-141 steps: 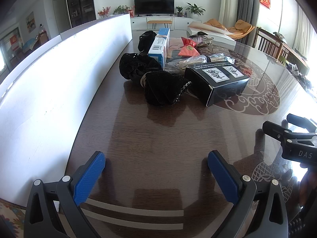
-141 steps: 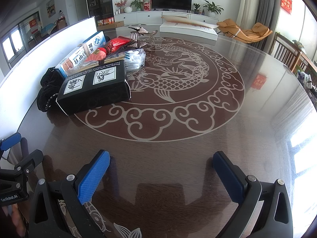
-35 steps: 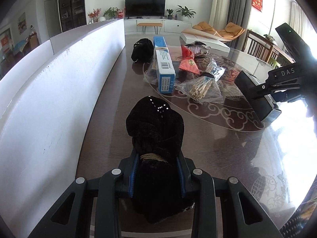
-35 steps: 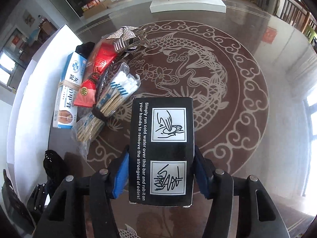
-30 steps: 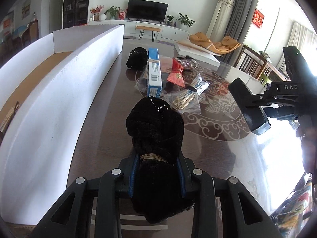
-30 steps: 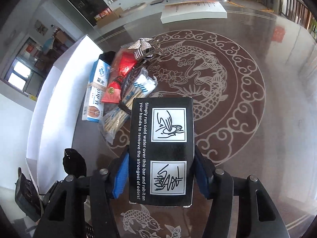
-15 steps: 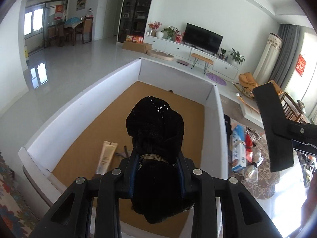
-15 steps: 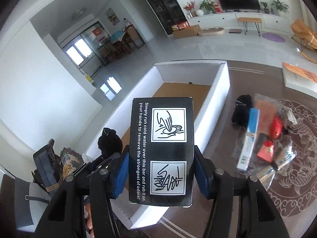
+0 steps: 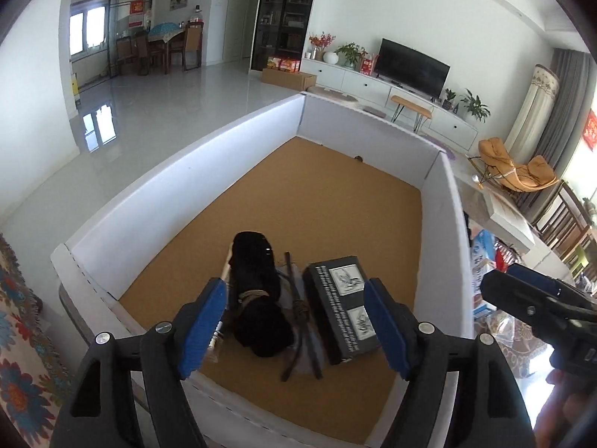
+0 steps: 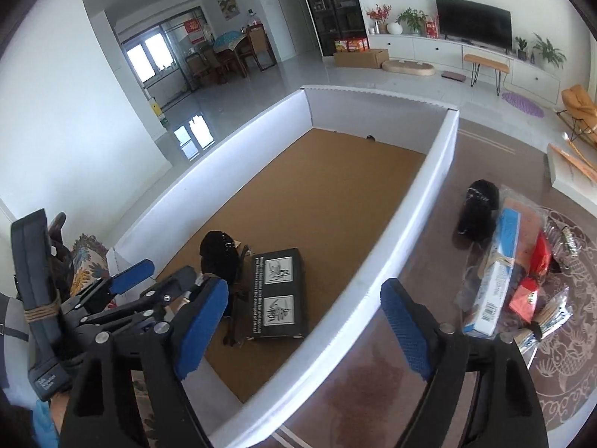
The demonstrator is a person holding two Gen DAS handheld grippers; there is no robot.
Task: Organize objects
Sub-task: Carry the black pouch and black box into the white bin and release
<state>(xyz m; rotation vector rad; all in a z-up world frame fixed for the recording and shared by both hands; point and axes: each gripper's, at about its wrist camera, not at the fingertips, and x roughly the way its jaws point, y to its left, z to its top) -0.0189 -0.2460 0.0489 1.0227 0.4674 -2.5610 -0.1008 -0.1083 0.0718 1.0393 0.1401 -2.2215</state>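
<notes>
A: Why do both the left hand-held gripper (image 9: 294, 321) and the right hand-held gripper (image 10: 304, 323) gape wide, holding nothing?

B: Their loads lie in the white box (image 9: 179, 171): black pouch (image 9: 257, 291) beside the black carton (image 9: 341, 308), packed close, probably saving room.

A: And what's left?

B: The blue-and-white box (image 10: 498, 272) and red packets (image 10: 535, 272) wait on the tabletop (image 10: 418, 272).

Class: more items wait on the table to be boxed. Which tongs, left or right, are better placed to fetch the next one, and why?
Right, probably. The right tongs are open, over the box wall, with the blue carton and black pouch just beyond. The left tongs, also open, hang inside over the black box.
</notes>
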